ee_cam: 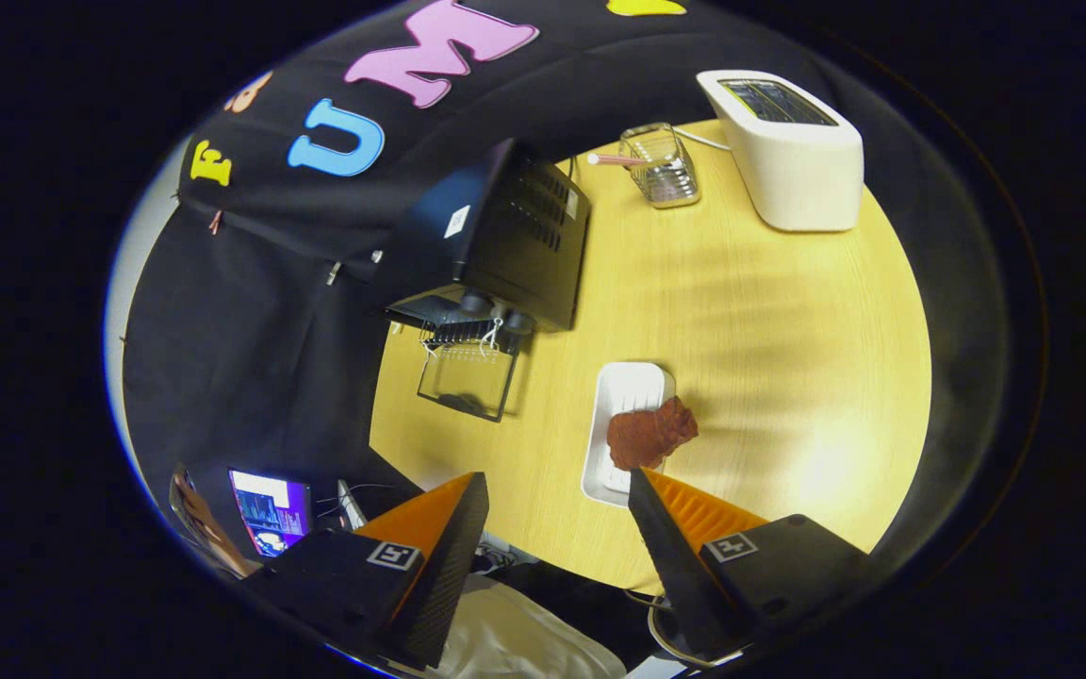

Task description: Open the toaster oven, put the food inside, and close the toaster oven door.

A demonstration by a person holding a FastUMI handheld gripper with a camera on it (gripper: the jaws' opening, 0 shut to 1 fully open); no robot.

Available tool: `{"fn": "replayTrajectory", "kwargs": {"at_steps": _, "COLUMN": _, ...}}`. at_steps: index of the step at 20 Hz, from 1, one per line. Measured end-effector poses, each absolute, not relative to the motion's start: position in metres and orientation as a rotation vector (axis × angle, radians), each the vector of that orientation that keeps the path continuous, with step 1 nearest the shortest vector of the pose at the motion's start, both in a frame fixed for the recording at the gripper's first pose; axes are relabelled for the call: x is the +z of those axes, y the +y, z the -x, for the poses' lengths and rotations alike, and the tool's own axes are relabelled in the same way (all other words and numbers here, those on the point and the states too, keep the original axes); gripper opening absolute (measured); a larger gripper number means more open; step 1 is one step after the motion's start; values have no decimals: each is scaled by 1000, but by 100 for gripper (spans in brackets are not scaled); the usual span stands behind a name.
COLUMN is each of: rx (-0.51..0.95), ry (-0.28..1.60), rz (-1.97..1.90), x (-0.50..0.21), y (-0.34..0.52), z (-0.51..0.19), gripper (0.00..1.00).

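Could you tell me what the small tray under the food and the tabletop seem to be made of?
The tray looks like glossy white plastic or ceramic, with ribs moulded into its floor. The tabletop looks like pale wood-grain laminate, faintly streaked and matte. The tongs hang open, holding nothing.

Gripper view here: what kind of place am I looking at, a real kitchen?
Probably a staged recording booth, not a kitchen: a wooden table backed by black cloth, holding a black toaster oven, a white toaster and food on a white tray. The gripper is open.
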State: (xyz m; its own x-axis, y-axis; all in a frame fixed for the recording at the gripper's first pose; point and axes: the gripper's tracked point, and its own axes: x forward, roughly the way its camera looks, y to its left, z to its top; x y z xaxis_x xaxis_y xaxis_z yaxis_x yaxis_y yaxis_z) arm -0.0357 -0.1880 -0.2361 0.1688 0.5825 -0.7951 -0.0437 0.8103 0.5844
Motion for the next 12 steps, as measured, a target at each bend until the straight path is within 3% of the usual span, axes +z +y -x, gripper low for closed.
{"fn": "replayTrajectory", "kwargs": {"at_steps": 10, "rx": 462, "ry": 1466, "rz": -527, "x": -305, "y": -214, "z": 11, "gripper": 93}}
{"fn": "replayTrajectory", "kwargs": {"at_steps": 12, "rx": 470, "ry": 1473, "rz": -534, "x": -315, "y": -209, "z": 5, "gripper": 69}}
